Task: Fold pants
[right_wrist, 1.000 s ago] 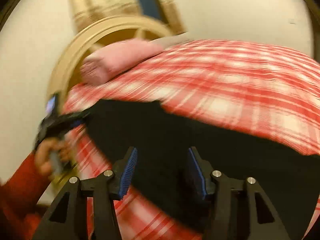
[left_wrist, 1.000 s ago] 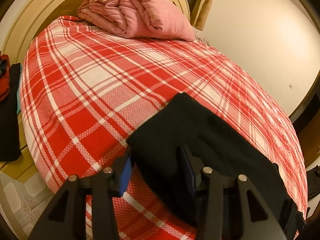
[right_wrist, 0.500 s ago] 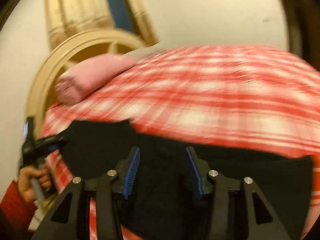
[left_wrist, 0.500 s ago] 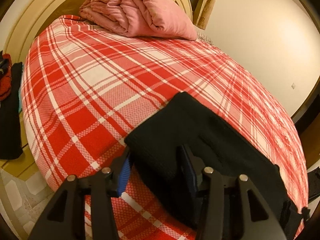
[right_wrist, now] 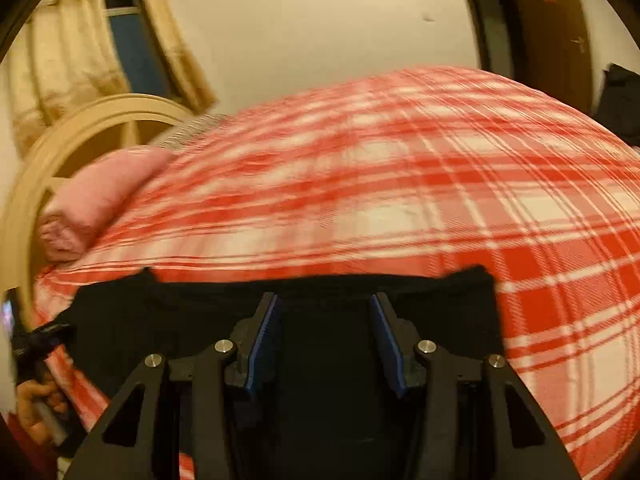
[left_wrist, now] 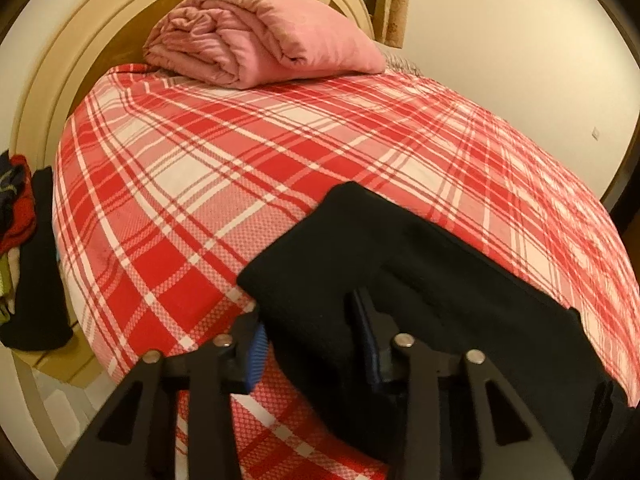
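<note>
Pants [left_wrist: 420, 292], black and laid out flat, are lying on the red plaid bed [left_wrist: 240, 168] along its near edge, filling the 3 to 6 o'clock part of the left wrist view. One squared end of them is sitting between the spread fingers of the left tool [left_wrist: 310, 342]; the blue pad at 7 o'clock is standing clear over the plaid, while the other finger is sitting against the dark cloth, and whether it is pressing on it is hard to tell.

The left wrist view alone is showing a rolled pink blanket [left_wrist: 260, 44] at 12 o'clock against the cream curved headboard [left_wrist: 52, 80], plus a heap of red and dark clothes [left_wrist: 24, 240] at 9 o'clock off the side of the bed.

The right wrist view is blurring with motion. It is showing the pants [right_wrist: 192, 312] as a wide dark band from 8 to 3 o'clock, with the right tool [right_wrist: 324, 338] spread open over them, both blue pads apart and nothing pinched between them. Only this view is catching the person's left hand [right_wrist: 36, 412] at 8 o'clock gripping the left tool's handle, a curtained window [right_wrist: 132, 44] at 11 o'clock, and a brown door [right_wrist: 560, 40] at 1 o'clock.

Both tools' bodies are cutting off the near edge of the pants, and their black cloth is merging with the black tool frames.
</note>
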### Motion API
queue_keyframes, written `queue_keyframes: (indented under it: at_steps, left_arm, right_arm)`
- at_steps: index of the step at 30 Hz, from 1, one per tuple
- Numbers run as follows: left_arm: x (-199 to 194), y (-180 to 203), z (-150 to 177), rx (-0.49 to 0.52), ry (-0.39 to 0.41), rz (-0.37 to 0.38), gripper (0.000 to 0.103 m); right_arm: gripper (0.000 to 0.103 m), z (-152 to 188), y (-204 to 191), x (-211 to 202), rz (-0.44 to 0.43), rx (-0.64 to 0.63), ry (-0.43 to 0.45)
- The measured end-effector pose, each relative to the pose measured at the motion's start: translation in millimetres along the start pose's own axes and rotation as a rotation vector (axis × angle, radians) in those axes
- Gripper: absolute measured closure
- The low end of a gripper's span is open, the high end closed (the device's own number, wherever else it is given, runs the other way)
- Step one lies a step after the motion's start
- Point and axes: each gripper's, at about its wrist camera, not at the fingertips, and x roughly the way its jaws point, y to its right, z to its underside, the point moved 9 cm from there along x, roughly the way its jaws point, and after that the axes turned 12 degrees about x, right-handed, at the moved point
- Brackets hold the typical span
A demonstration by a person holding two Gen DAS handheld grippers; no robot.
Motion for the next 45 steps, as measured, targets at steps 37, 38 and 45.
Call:
queue_keyframes:
  at_steps: [37, 38, 45]
  left_arm:
    - [-130, 237, -6, 0.493, 0.295, 0.304, 0.082]
    - [-132, 241, -2, 0.508, 0.299, 0.306, 0.082]
    - [-138, 279, 24, 0.572, 0.285, 0.384, 0.082]
  right_arm:
    - [0.053, -3, 38, -35, -0.088, 0.176, 0.01]
    - [0.053, -2, 39, -34, -0.087, 0.182, 0.008]
    - [0.053, 7, 37, -25, -0.115, 0.204, -0.038]
